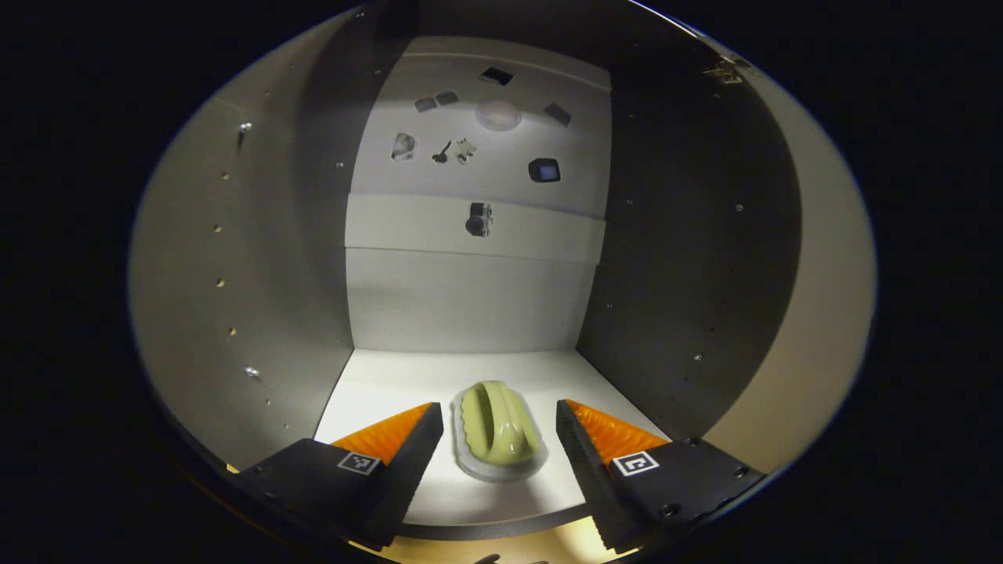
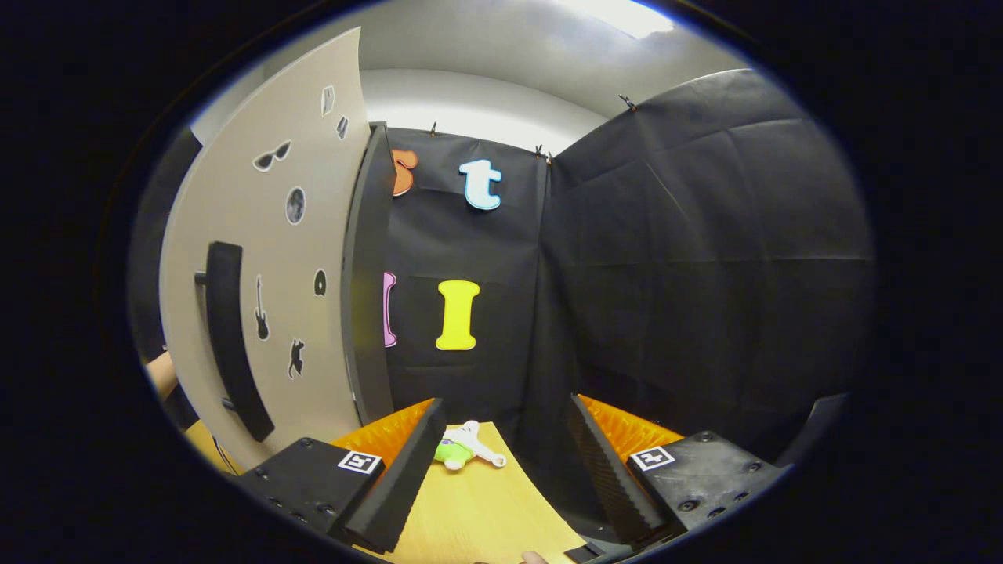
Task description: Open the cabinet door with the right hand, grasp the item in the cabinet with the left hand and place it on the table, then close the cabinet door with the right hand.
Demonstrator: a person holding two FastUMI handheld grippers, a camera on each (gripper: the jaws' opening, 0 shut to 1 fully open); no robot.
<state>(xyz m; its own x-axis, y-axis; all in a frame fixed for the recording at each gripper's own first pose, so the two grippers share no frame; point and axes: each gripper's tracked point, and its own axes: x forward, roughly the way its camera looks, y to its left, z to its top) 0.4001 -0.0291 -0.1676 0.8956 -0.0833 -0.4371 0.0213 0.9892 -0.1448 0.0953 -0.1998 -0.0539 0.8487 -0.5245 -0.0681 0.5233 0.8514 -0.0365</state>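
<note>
in the left gripper view, the left gripper [image 1: 499,439] looks straight into the open cabinet [image 1: 258,258], its two fingers spread wide with a clear gap between them. the item [image 1: 499,427], a pale green, glossy, ribbed object sitting on a greyish scalloped base, lies on the white cabinet floor [image 1: 470,376] near the front edge, in the gap between the fingers. neither finger touches it; each stands just beside it, one on either side. the cabinet's back panel [image 1: 470,235] carries several small dark stickers, and the side walls show rows of small holes. a strip of the wooden table [image 1: 564,544] shows below the cabinet's front edge.

in the right gripper view, the right gripper [image 2: 501,442] is also spread open and holds nothing. it hangs over the light wooden table [image 2: 486,509]. to its left stands the cabinet door [image 2: 305,258], swung open, pale with small black stickers and a long dark handle [image 2: 231,337] fixed upright on it. the gripper is apart from the handle. a small green and white toy [image 2: 462,450] lies on the table near the black cloth wall [image 2: 705,258], seen between the fingers but well beyond them.
</note>
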